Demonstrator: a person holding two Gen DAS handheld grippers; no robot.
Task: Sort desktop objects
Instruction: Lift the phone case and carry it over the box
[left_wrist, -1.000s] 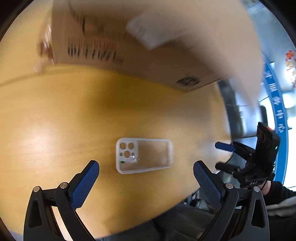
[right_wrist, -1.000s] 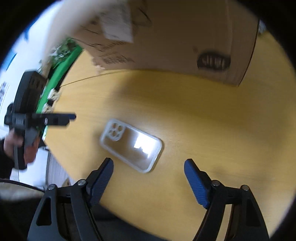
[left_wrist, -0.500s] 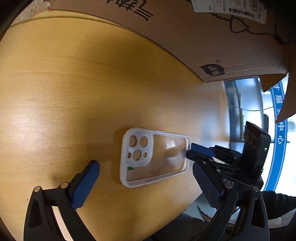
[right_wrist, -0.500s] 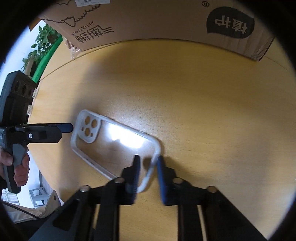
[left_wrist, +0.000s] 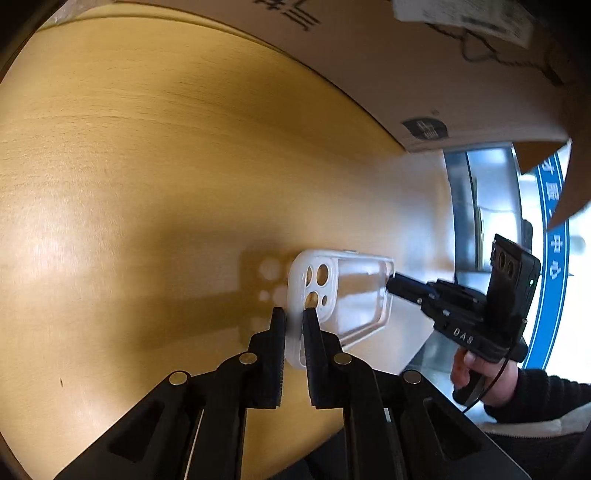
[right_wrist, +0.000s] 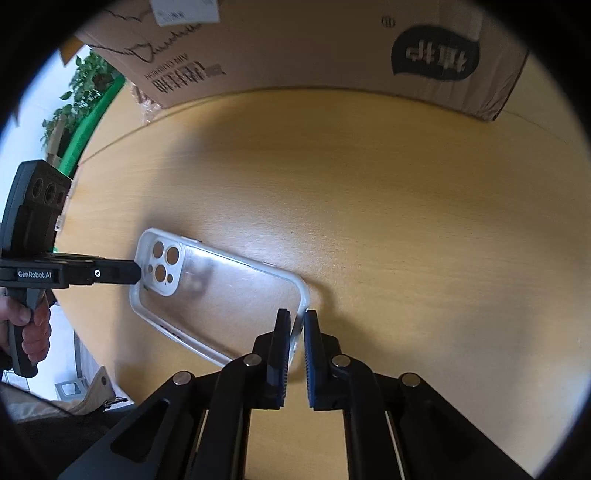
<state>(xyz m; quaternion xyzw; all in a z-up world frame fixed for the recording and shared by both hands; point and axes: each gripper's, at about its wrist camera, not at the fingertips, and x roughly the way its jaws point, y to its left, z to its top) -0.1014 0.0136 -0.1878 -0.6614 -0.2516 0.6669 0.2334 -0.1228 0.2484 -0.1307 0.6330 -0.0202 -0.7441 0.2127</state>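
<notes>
Clear plastic with a white rim: the phone case (right_wrist: 221, 291) is pinched at both ends over the wooden table (right_wrist: 406, 221). Nearest in the right wrist view, the right gripper (right_wrist: 294, 336) has its pads pressed together on the case's plain short edge. In the left wrist view the left gripper (left_wrist: 294, 332) is clamped the same way on the rim beside the camera cut-outs (left_wrist: 317, 284). The case (left_wrist: 343, 295) casts a shadow with round light spots on the table (left_wrist: 184, 184) just to its left, so it looks lifted or tilted off the wood, though how far cannot be told.

Each gripper shows in the other's view, held by a bare hand (left_wrist: 480, 373) on its grip; the left one's hand (right_wrist: 29, 325) sits at the frame edge.

Farthest back a cardboard box (right_wrist: 314, 48) stands on the table, printed with dark lettering and bearing a white label (right_wrist: 184, 11). Only its outer wall (left_wrist: 406, 66) shows; what it holds cannot be seen.
</notes>
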